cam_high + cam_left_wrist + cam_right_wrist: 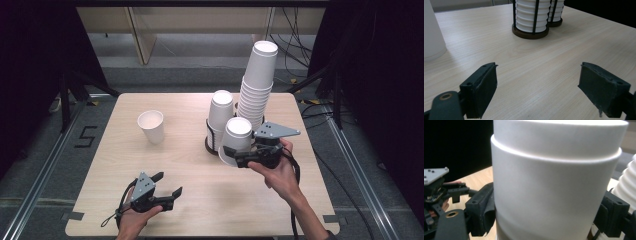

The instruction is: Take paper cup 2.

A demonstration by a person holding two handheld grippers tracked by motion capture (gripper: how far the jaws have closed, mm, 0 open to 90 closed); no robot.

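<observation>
My right gripper (239, 155), right of centre in the high view, is clamped on an inverted paper cup (236, 136); in the right gripper view both pads press its white wall (554, 195), and a second rim line up top suggests two nested cups, though I cannot confirm it. The cup sits just in front of the short stack (220, 116) in its black holder, with the tall leaning stack (257, 85) behind and to the right. My left gripper (167, 186), lower left, rests low over the table (280, 200) with jaws parted and nothing between them. One upright cup (151, 126) stands apart at centre left. Judged step: carrying a cup taken from a stack. The next move calls for setting it down on bare table near the upright cup, rim flat, before release. Surface: pale wood-grain top, clean. Room: dark curtains both sides, grey floor with rails, loose cables upper right.
</observation>
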